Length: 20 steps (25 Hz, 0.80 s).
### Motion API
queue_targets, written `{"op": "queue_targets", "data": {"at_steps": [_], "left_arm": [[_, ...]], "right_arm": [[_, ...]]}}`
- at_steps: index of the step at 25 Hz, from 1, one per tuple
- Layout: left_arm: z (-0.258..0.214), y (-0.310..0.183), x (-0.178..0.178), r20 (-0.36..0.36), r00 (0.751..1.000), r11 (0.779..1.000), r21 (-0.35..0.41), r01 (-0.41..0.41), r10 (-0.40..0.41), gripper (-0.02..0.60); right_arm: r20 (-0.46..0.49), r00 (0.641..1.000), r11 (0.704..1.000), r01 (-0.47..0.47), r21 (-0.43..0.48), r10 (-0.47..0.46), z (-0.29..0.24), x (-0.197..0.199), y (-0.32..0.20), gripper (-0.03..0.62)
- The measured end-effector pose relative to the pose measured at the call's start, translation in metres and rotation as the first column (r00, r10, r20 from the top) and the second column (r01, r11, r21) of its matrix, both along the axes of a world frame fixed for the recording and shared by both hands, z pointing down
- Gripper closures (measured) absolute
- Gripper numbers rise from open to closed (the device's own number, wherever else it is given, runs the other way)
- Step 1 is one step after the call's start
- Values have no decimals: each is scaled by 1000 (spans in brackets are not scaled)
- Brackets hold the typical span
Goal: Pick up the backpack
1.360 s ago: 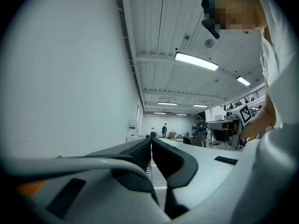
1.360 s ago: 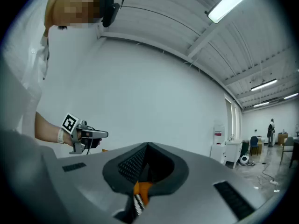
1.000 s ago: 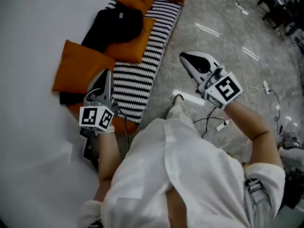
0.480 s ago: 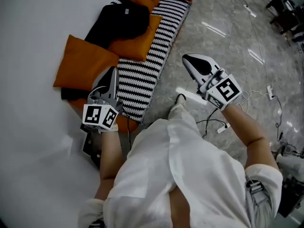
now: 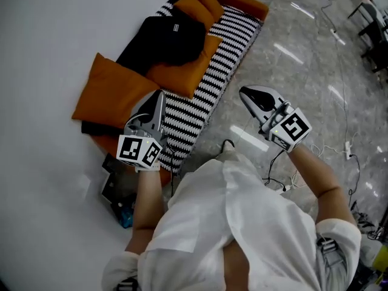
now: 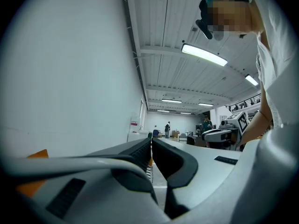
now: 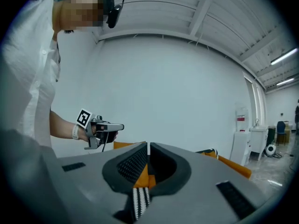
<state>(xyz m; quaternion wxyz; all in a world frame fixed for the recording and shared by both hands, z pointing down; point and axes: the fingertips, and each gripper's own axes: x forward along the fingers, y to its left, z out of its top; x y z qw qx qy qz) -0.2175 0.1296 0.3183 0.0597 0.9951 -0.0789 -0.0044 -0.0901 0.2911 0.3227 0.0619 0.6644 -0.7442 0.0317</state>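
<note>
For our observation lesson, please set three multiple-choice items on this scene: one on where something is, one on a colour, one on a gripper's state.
1. Where does the backpack lie?
A on the floor
B on the striped sofa
C on a chair

2. What colour are the cushions?
A orange
B green
C blue

3. How do the jaws of the left gripper stand?
A shut, empty
B wide apart
C shut on a strap

Answers:
1 B: it lies among the cushions on the sofa.
2 A: the head view shows them orange.
3 A: the left gripper view shows the jaws together with nothing between them.
</note>
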Motion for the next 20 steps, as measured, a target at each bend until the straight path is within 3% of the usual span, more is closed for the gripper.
{"op": "queue_targets", "data": {"at_steps": [8,14,18,20], "left_arm": [[3,-12,71,3,997,997,-17,81,-81,555],[12,-12,106,41,995,995,-6,95,-95,555],[27,-27,120,71,993,995,-12,96,-95,555],[34,-40,127,83,992,995,-18,99,-97,555]], "right_arm": [[-22,987,987,155,-34,-156,4,78,-28,572],[-24,977,977,209,-48,-210,18,119,-52,569],[-19,974,972,224,-63,-226,33,136,-76,501],[-5,974,971,225,-79,-226,43,144,-89,499]]}}
